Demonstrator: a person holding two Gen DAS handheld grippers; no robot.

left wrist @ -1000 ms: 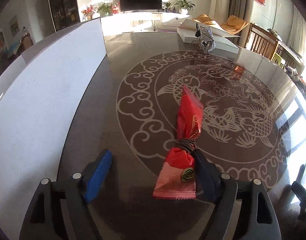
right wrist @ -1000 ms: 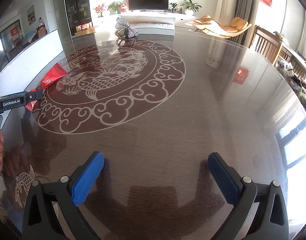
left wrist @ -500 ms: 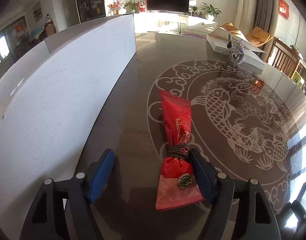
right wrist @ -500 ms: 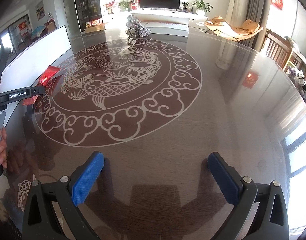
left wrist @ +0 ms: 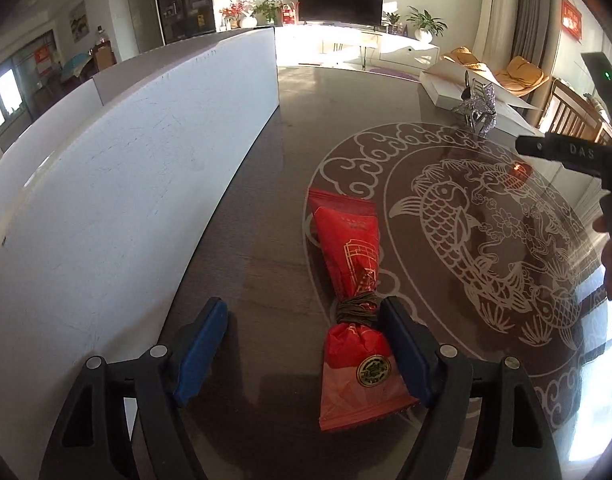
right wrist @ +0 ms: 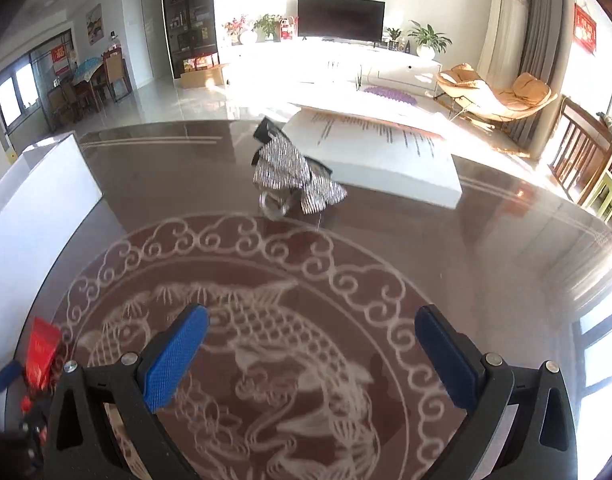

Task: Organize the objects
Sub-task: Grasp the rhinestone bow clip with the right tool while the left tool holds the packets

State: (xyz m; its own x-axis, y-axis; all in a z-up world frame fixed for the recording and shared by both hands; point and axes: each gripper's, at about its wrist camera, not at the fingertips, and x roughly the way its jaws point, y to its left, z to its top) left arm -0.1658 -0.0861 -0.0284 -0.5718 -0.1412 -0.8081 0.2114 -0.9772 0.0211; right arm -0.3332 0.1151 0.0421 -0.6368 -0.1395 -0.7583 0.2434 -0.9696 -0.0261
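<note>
A red snack packet with a brown hair tie wrapped round its waist lies on the dark table. My left gripper is open; the packet lies between its fingers, against the right finger. The packet also shows at the lower left of the right wrist view. My right gripper is open and empty above the fish pattern, facing a silver sequined bow hair clip farther back. The bow also shows in the left wrist view.
A long white box stands along the table's left side. A flat white box lies behind the bow. Wooden chairs stand at the right. The other hand-held gripper body shows at the right edge.
My right gripper has moved forward across the table toward the silver bow. My left gripper has turned a little left, with the red packet staying between its open fingers.
</note>
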